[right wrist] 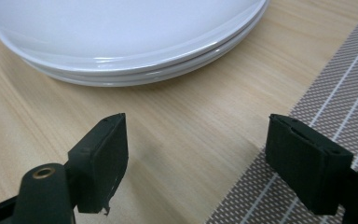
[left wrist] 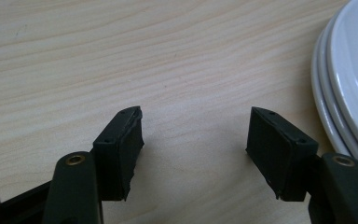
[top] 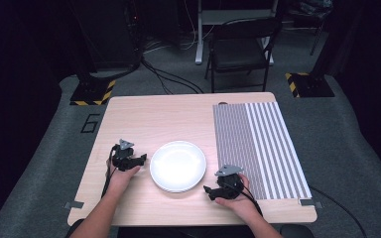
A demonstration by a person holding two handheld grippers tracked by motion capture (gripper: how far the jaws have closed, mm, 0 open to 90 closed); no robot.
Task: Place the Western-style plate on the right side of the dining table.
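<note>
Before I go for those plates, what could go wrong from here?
1. There are two stacked white plates, rims close together; a jaw could slip between the rims or lift just the top one, so the lower plate drops or slides.
2. The glazed rim looks smooth, so a pinch may slip.
3. The right gripper sits at the edge of the striped placemat; a low sweep could snag and drag it.

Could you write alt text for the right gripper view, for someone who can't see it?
Two open black jaws of the right gripper hover low over a wooden table, nothing between them. Stacked white plates lie just beyond; a striped placemat lies at right.
</note>
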